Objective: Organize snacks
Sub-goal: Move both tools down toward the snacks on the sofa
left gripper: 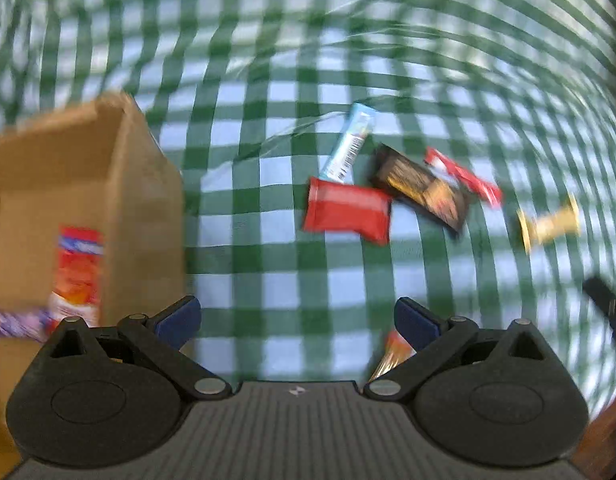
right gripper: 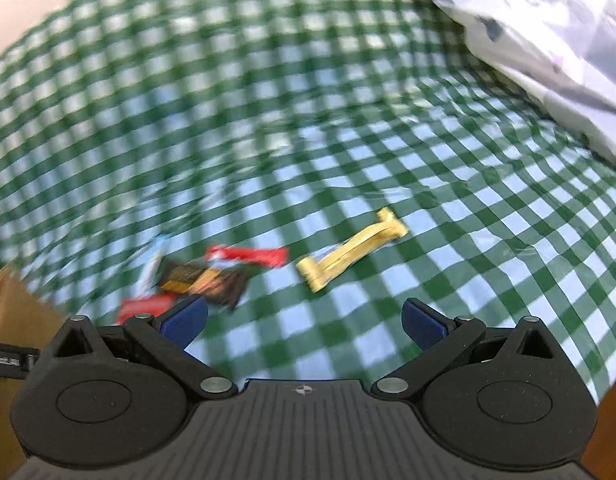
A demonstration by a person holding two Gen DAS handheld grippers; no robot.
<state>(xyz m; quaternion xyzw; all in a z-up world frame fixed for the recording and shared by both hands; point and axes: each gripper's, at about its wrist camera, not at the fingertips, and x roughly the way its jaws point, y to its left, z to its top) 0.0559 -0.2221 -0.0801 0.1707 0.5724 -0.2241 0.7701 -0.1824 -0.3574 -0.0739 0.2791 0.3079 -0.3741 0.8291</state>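
Observation:
Several snack packets lie on a green checked tablecloth (left gripper: 292, 280): a red packet (left gripper: 345, 210), a dark brown packet (left gripper: 421, 188), a light blue bar (left gripper: 349, 142), a thin red-white packet (left gripper: 463, 176) and a yellow bar (left gripper: 549, 222). A cardboard box (left gripper: 88, 200) at left holds a red-orange packet (left gripper: 78, 276) and a purple one (left gripper: 16, 322). My left gripper (left gripper: 298, 324) hovers open and empty, short of the pile. My right gripper (right gripper: 304, 320) is open and empty, with the yellow bar (right gripper: 351, 254) just ahead and the dark packet (right gripper: 204, 280) beside its left finger.
An orange wrapper (left gripper: 391, 354) peeks from under my left gripper's right finger. A black object (left gripper: 605, 310) juts in at the right edge. White printed plastic (right gripper: 547, 40) lies at the far right of the cloth. The box's corner (right gripper: 12, 312) shows at left.

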